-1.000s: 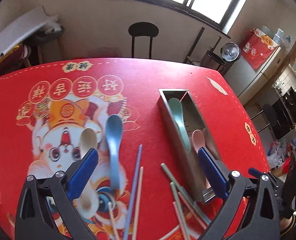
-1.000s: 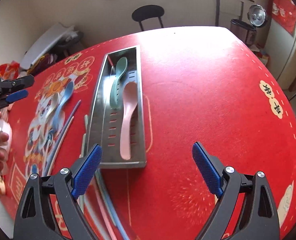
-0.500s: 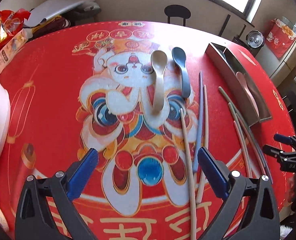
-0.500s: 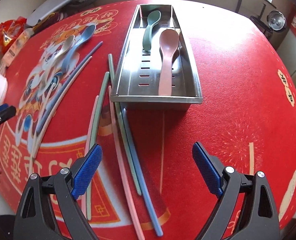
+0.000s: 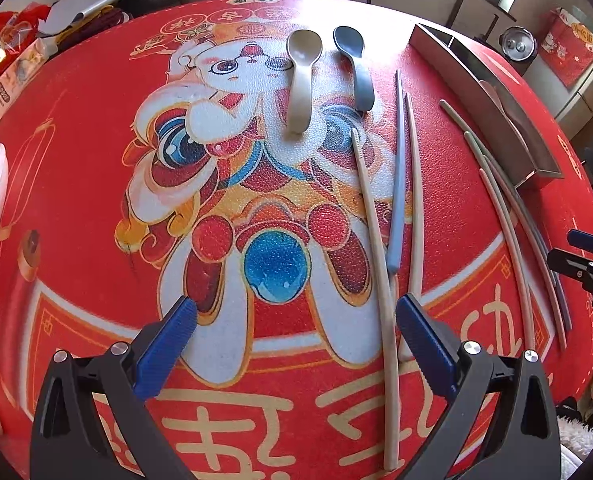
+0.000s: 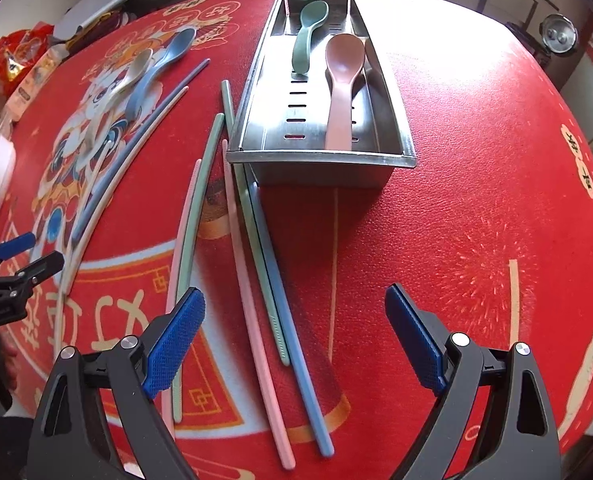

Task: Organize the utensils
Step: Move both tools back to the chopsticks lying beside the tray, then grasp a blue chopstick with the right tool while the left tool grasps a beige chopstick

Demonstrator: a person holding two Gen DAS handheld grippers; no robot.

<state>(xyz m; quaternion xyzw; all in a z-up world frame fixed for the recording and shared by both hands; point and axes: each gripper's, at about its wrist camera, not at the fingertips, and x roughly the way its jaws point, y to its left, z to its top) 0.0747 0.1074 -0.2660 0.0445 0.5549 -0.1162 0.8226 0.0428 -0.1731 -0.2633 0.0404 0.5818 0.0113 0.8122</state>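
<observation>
Red cloth [image 5: 76,152] covers the whole table under both of your grippers, with a cartoon figure printed across it. Your left gripper [image 5: 296,344] hovers with its jaws spread wide and nothing between them, low in its frame. Above it, in the upper middle, lie a beige spoon [image 5: 302,76] and a blue spoon [image 5: 354,66] side by side, bowls toward the top. Right of centre run two beige chopsticks [image 5: 376,240] with a blue chopstick [image 5: 397,184] between them (the lower end of one beige stick passes just beside the gripper's right finger). Your right gripper [image 6: 294,340] is likewise released and empty, low in its own view. A steel tray [image 6: 320,156] sits in the upper middle of that view, holding a green spoon [image 6: 308,36] and a pink spoon [image 6: 340,84], the pink one lower in the frame. Fanning from the tray's lower left corner toward the bottom of the frame are pink sticks [image 6: 252,304], green sticks [image 6: 194,216] and a blue stick [image 6: 292,308], all flat on the cloth.
</observation>
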